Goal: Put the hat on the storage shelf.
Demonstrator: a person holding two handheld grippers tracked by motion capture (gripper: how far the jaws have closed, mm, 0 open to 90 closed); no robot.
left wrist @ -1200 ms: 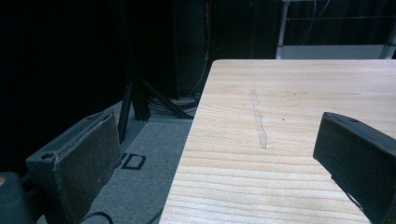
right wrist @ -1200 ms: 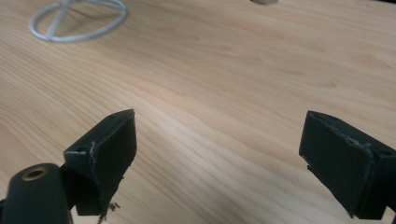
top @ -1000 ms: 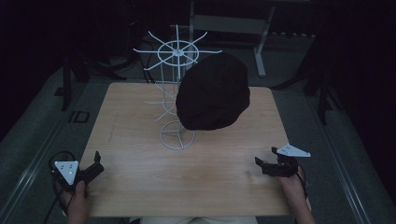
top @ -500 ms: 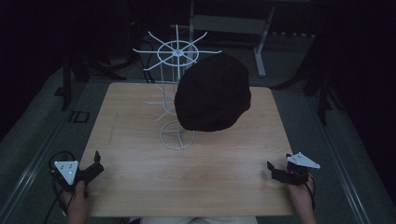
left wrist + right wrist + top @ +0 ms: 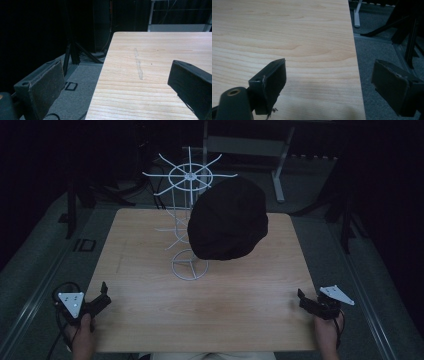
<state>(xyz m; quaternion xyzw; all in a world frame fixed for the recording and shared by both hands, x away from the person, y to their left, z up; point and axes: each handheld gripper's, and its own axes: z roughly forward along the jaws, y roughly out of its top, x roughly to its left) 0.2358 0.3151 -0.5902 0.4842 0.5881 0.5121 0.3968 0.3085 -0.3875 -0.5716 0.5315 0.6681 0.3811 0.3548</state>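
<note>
A black cap (image 5: pixel 227 219) hangs on a white wire rack (image 5: pixel 187 220) mid-tabletop (image 5: pixel 200 305), hiding the rack's right arms. Left hand-held gripper (image 5: pixel 102 296) and right hand-held gripper (image 5: pixel 303 299), both spread and empty, straddle the near edges.

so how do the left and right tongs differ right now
The left tongs sit at the table's near left edge, the right tongs at its near right edge. The grey plate on the left one faces up flat; the right one's tilts outward. In each gripper view, one jaw hangs over the wood and one over the floor. Both are open and hold nothing.
</note>
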